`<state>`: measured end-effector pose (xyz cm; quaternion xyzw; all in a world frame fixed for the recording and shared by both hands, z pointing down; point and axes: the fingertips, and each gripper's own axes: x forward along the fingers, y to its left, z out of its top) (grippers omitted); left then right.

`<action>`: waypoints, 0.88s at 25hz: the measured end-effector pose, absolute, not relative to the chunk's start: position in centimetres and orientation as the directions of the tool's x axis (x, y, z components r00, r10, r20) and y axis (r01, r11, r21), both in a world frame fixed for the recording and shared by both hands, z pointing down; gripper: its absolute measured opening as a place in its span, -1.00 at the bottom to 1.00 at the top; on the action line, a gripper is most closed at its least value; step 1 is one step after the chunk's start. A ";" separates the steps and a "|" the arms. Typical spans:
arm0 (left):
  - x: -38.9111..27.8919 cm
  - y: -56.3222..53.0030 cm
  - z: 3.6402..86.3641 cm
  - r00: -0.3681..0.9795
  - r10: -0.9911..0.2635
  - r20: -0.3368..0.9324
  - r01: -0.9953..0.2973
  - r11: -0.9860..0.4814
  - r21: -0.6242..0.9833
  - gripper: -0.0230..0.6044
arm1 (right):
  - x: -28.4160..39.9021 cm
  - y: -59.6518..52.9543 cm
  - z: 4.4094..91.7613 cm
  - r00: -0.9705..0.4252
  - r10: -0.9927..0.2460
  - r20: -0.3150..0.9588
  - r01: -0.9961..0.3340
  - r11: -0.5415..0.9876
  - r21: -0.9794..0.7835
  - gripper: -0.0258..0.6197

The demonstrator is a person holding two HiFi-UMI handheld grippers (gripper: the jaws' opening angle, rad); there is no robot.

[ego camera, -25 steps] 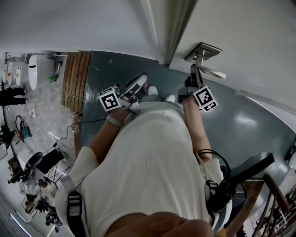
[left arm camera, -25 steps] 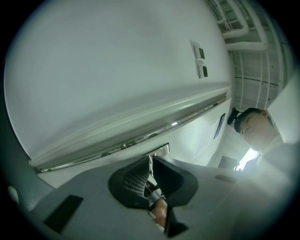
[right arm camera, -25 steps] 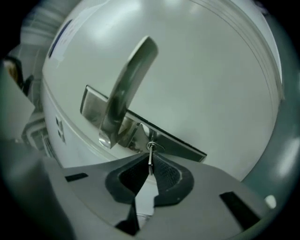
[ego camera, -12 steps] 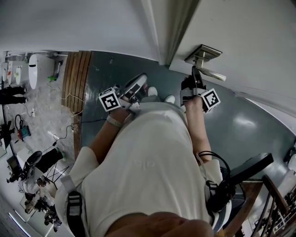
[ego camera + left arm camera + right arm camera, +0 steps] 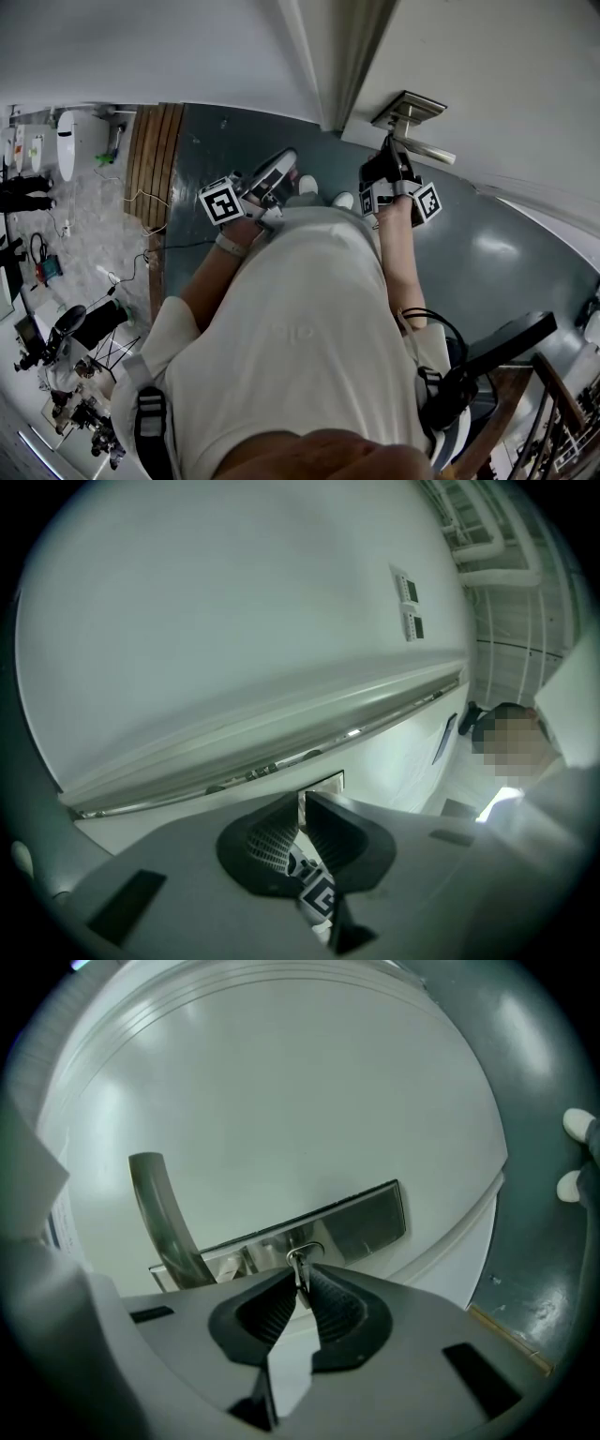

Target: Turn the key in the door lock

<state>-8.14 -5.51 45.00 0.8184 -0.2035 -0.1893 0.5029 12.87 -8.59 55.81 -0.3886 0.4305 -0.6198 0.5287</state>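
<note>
A white door [image 5: 506,84] carries a metal lock plate [image 5: 410,110] with a lever handle [image 5: 429,150]. My right gripper [image 5: 391,155] points at the plate just under the handle. In the right gripper view the small metal key [image 5: 300,1260] sticks out of the lock plate [image 5: 361,1221], and my right gripper [image 5: 302,1283] is shut on the key's head, with the handle [image 5: 157,1213] to the left. My left gripper [image 5: 274,178] hangs apart, left of the door edge. The left gripper view shows the left gripper [image 5: 302,810] shut with nothing in it, facing a white wall.
The door frame [image 5: 319,66] runs between wall and door. Below lies dark floor [image 5: 497,253], with a wooden strip [image 5: 155,159] at the left and a stair railing [image 5: 553,394] at the bottom right. The person's shoes [image 5: 309,184] stand near the door. Camera gear [image 5: 66,347] clutters the far left.
The right gripper has rolled about its own axis at the lock, so its marker cube now shows two faces. The left gripper has stayed where it was.
</note>
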 end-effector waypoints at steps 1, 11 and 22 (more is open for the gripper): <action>-8.1 -5.6 44.9 0.845 -0.525 -0.107 -0.141 -0.411 0.901 -0.89 | 12.9 -8.6 55.8 -0.134 -0.991 0.024 0.344 -0.069 -0.937 -0.79; -8.5 -5.5 45.5 0.836 -0.539 -0.104 -0.110 -0.349 0.931 -0.89 | 12.5 -9.0 55.6 -0.132 -0.991 -0.031 0.368 -0.019 -0.930 -0.78; -8.1 -5.3 46.2 0.833 -0.541 -0.119 -0.076 -0.324 0.943 -0.89 | 14.9 -5.9 54.4 -0.213 -0.976 0.055 -0.103 -0.033 -0.994 -0.64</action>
